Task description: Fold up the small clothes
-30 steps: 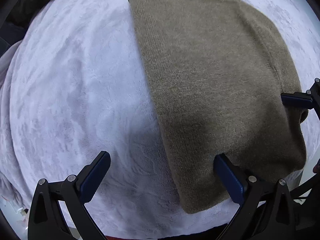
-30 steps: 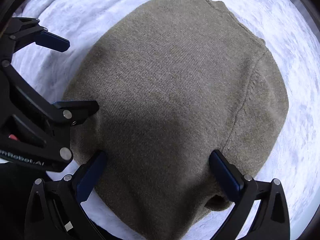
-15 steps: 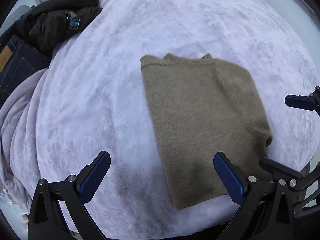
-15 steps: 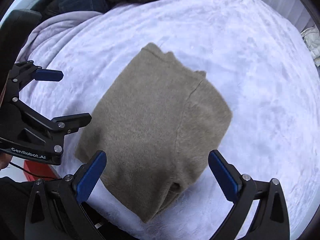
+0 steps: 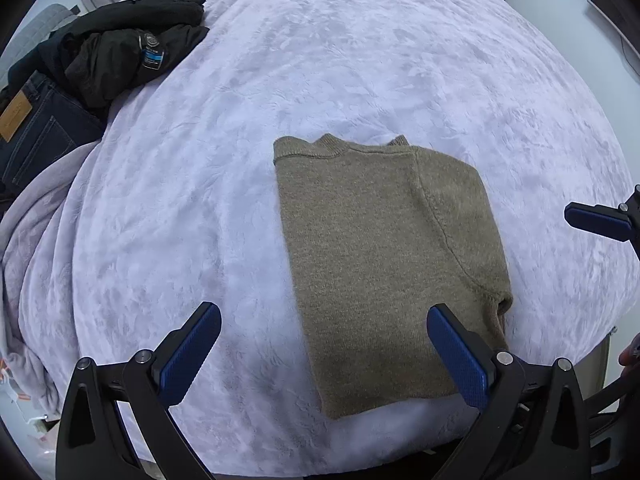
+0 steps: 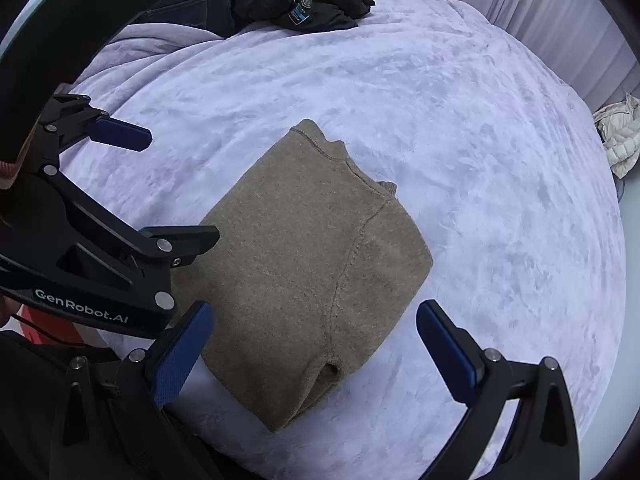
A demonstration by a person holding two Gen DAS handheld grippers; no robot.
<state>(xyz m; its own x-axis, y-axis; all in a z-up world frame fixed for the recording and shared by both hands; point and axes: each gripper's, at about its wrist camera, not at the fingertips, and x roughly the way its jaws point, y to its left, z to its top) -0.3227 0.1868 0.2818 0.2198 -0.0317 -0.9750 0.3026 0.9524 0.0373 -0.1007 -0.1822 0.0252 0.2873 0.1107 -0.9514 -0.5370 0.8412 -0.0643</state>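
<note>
— Where it lies near the front edge of the pale lilac blanket (image 5: pixel 360 60), is the olive knit sweater (image 5: pixel 384 260) folded?

— Yes. It lies as a flat, squarish packet, its ribbed neckline at the far side and a sleeve seam curving down its right part. Nothing grips it.

— And the left gripper (image 5: pixel 324 356)?

— Spread wide and empty, raised above the blanket; its right blue pad (image 5: pixel 456 356) sits in front of the sweater's near corner in the left wrist view. I cannot tell whether it touches the knit.

— The right gripper (image 6: pixel 312 356)?

— Also gaping, holding nothing, with the sweater's near end showing between its fingers. The left tool appears at the left of that view, just beside the sweater's left edge.

— What lies farther out?

— A black jacket (image 5: pixel 124 48) with a small blue label, heaped at the blanket's far left, and dark jeans (image 5: pixel 36 136) beside it. A white puffy garment (image 6: pixel 620 140) rests off the bed's right side.
</note>
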